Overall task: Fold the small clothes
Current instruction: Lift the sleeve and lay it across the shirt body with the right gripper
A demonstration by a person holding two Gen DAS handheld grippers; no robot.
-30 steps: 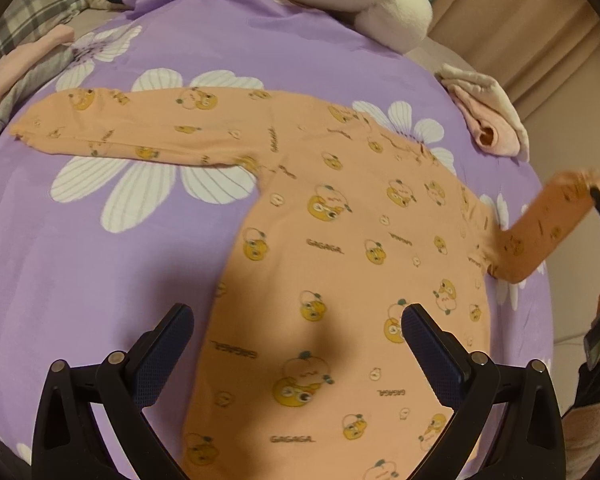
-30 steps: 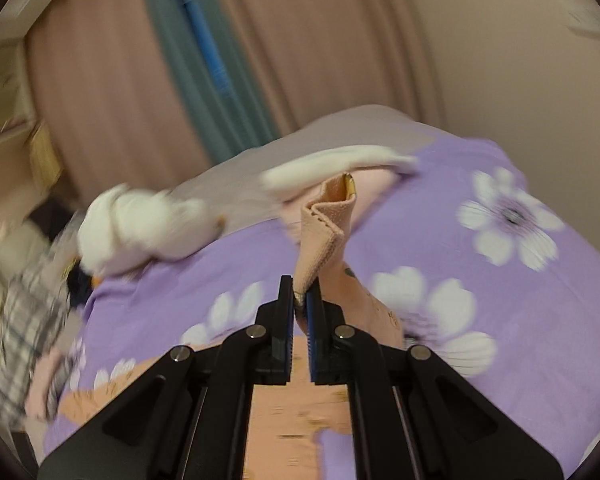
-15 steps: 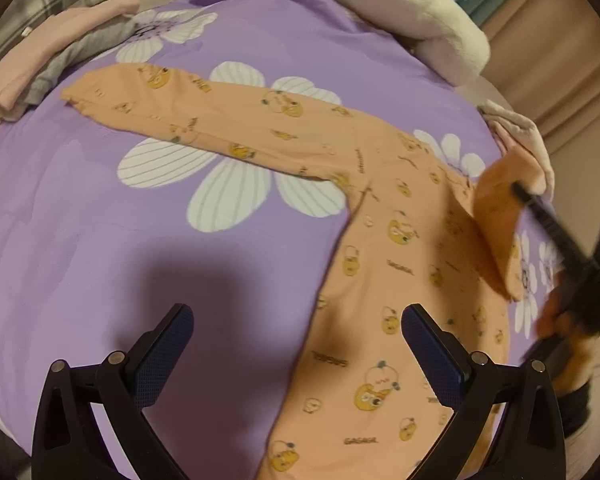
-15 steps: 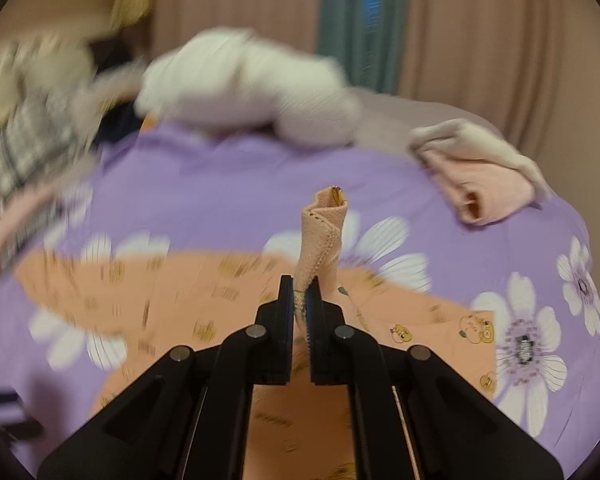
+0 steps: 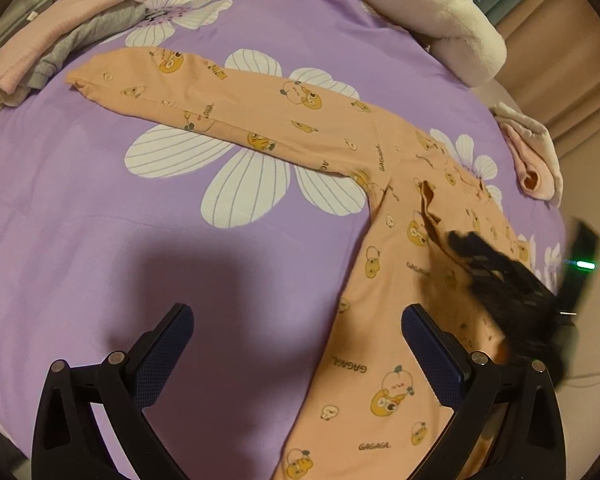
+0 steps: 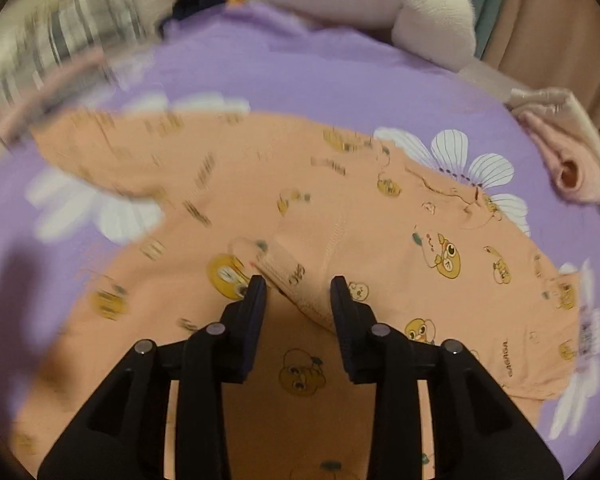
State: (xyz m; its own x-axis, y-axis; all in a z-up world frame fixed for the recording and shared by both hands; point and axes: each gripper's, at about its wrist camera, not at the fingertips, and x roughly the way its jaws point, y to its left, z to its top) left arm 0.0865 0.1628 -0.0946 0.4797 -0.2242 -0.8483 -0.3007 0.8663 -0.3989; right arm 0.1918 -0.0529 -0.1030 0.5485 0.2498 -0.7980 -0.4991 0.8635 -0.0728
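Observation:
An orange baby shirt (image 5: 400, 264) with cartoon prints lies flat on the purple flowered bedspread (image 5: 100, 216). Its left sleeve (image 5: 204, 96) stretches out to the far left. Its right sleeve (image 6: 300, 280) is folded over the shirt's body. My right gripper (image 6: 299, 292) is open, its fingers either side of that sleeve's cuff; it also shows in the left wrist view (image 5: 496, 272). My left gripper (image 5: 296, 336) is open and empty above the bedspread, by the shirt's left side.
A folded pink and grey stack (image 5: 48, 52) lies at the far left. A white plush blanket (image 5: 440, 12) lies at the back. A folded pink and cream garment (image 5: 532, 156) sits at the right edge of the bed.
My right gripper carried the right sleeve over the shirt's body, lowered it and opened. My left gripper shifted left along the shirt.

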